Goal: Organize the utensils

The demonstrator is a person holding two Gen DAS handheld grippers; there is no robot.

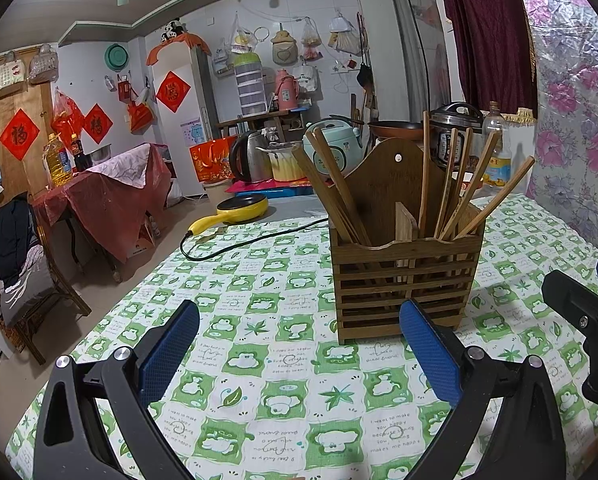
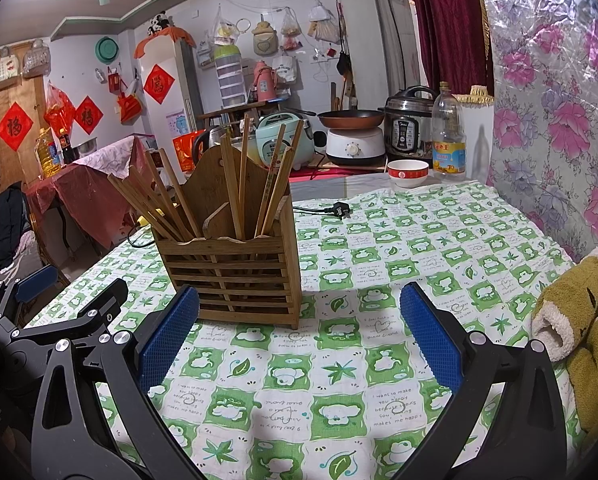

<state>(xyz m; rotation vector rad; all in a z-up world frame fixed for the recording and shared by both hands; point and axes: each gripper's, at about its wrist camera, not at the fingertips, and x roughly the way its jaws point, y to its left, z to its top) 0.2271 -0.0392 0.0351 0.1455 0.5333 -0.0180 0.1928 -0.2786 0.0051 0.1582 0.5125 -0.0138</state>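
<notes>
A slatted wooden holder (image 1: 403,280) stands upright on the green checked tablecloth (image 1: 283,344), with a divider and a tall back board. Several wooden chopsticks (image 1: 339,188) lean in its left half and several more (image 1: 455,184) in its right half. It also shows in the right wrist view (image 2: 235,272), with chopsticks (image 2: 159,204) fanning out. My left gripper (image 1: 299,340) is open and empty, just in front and left of the holder. My right gripper (image 2: 299,328) is open and empty, in front and right of it. Each gripper shows at the edge of the other's view.
A black power plug and cord (image 2: 335,211) lie on the cloth behind the holder. A yellow electric pan (image 1: 239,208), a red and white bowl (image 2: 408,172), an oil bottle (image 2: 448,140) and cookers stand at the back. A brown plush sleeve (image 2: 579,320) is at right.
</notes>
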